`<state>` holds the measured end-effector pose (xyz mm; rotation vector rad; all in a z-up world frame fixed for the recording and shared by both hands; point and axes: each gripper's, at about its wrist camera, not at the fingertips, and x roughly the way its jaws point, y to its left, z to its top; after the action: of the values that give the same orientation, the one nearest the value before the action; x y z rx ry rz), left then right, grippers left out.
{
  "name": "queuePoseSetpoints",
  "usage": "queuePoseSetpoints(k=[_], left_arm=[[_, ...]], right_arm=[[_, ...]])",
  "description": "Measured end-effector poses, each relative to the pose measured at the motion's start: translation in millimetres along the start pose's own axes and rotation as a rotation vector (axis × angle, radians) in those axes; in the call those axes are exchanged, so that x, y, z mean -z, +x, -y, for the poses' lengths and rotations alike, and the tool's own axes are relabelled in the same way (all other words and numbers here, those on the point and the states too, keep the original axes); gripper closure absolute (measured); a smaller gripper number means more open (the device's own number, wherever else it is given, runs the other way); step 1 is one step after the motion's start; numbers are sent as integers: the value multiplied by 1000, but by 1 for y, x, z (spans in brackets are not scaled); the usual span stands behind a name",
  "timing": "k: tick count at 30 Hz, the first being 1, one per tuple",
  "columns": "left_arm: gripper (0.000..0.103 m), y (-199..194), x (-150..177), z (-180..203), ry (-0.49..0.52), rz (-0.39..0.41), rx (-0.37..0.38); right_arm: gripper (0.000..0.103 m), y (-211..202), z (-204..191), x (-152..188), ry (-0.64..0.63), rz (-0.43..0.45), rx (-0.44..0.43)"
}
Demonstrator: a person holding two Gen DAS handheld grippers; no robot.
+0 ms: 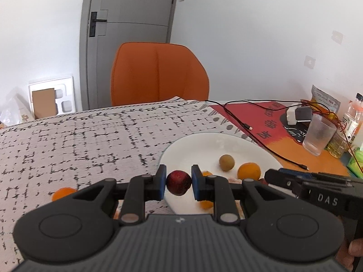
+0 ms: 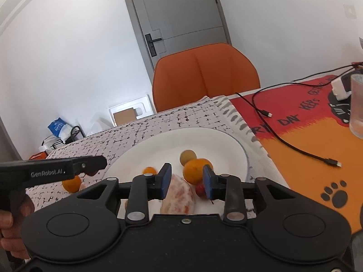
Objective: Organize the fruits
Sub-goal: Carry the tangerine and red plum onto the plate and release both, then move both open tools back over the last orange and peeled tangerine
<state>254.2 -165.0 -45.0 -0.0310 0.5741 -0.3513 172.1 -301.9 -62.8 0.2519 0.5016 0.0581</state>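
My left gripper (image 1: 178, 182) is shut on a small dark red fruit (image 1: 178, 182), held just over the near left rim of the white plate (image 1: 204, 138). On the plate lie a brownish-green round fruit (image 1: 226, 162) and an orange (image 1: 248, 171). A small orange (image 1: 63, 192) rests on the cloth to the left. In the right wrist view my right gripper (image 2: 187, 182) stands open above a peeled citrus piece (image 2: 179, 196) on the plate (image 2: 181, 140). Its pads touch nothing. Beyond them sit an orange (image 2: 195, 173), a small red fruit (image 2: 200, 189) and a small orange (image 2: 149, 170).
A patterned white cloth (image 1: 90, 140) covers the table. To the right lie a red and orange mat (image 1: 261, 122), a black cable (image 1: 249, 127), a clear glass (image 1: 320, 136) and bottles (image 1: 351, 122). An orange chair (image 1: 158, 74) stands behind the table.
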Motion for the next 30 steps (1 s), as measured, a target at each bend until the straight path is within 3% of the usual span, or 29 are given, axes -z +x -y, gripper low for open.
queuePoseSetpoints(k=[9,16,22,26,30], left_arm=[[72,-4,-4,3,-1,18,5],[46,-18,1,-8,-13,27,-42],[38,-32,2,-20,-24,27,-83],[23,-41,4,-28,-14,37,-103],[17,-48,4,-39,-13,29,-129]], right_arm=[[66,-9,2,4,3,5,26],[63,-12,2,8,18,-1,15],[56,-16,-4,9,11,5,7],[51,-17,-11,9,7,11,2],[39,-19,-18,9,-6,16,-1]])
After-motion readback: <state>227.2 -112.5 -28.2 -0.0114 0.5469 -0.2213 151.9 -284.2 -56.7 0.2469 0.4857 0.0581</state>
